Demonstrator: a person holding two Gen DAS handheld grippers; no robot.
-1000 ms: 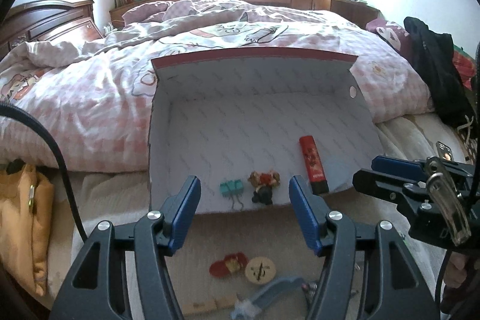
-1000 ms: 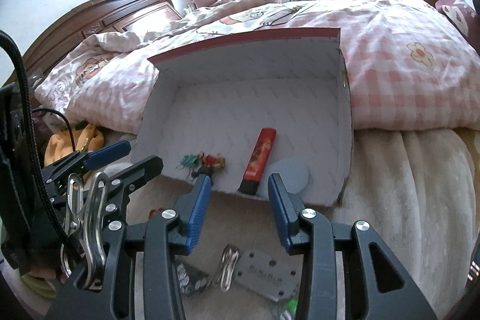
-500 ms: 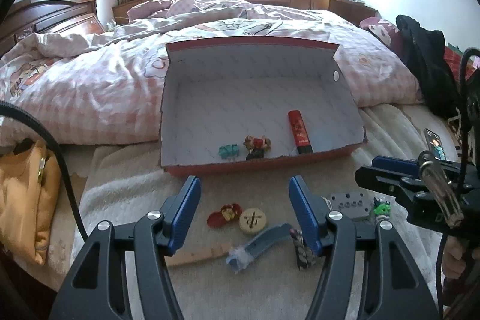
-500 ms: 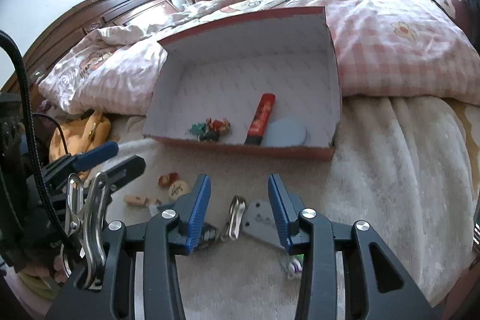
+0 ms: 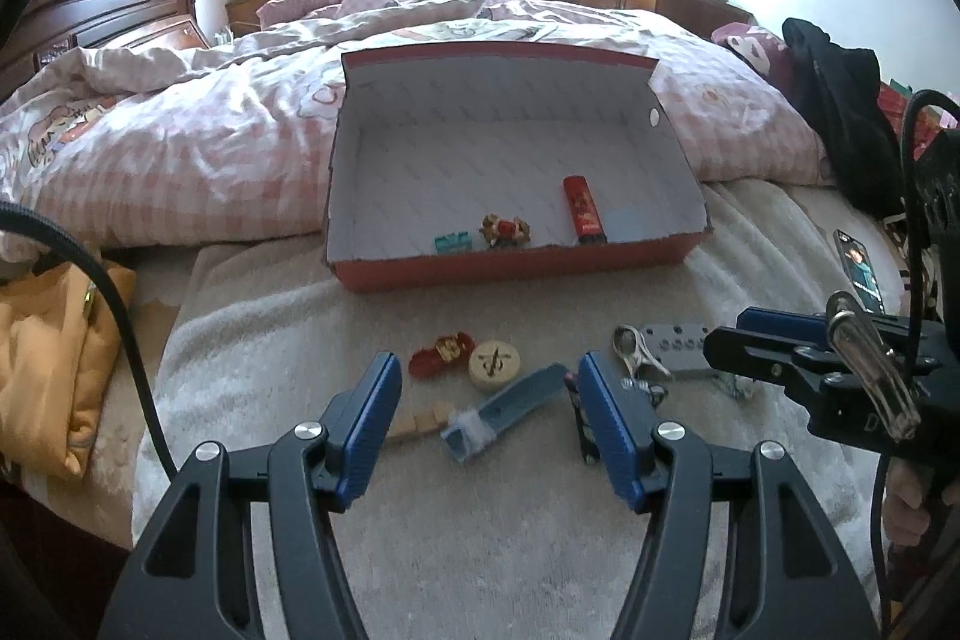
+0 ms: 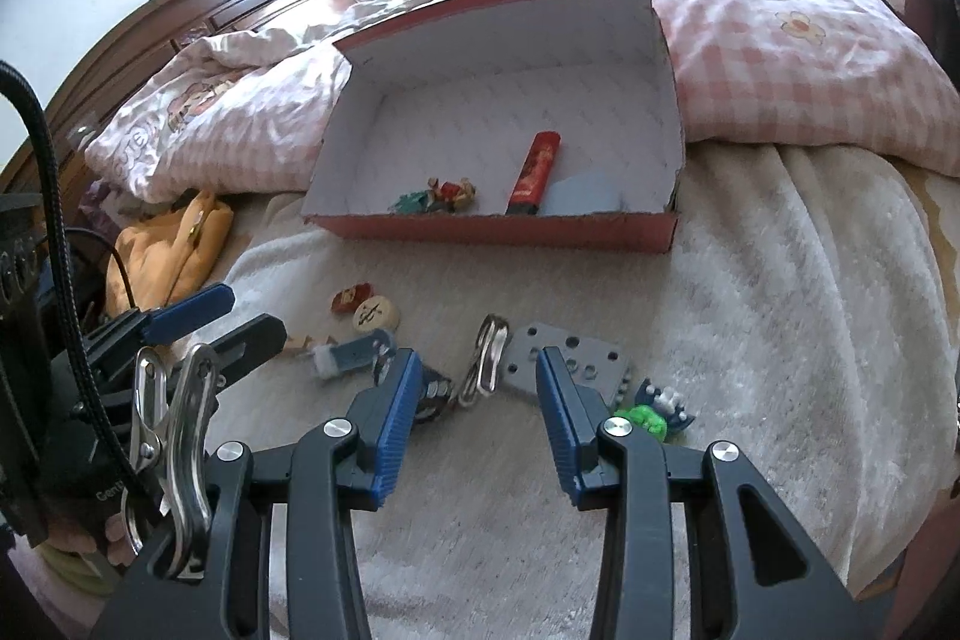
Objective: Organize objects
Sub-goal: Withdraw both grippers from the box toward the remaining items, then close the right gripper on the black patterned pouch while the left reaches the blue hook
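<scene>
Both claws hang empty over the bed: left claw gapes wide, right claw narrower.

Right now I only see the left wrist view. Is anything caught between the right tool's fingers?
Observer: No, the right tool is open and empty. A silver metal clip lies on the cream towel just beyond its gap.
Operator: What's hidden behind that tool?
Observer: A small green and blue plastic toy, beside the grey perforated metal plate's near corner.
</scene>
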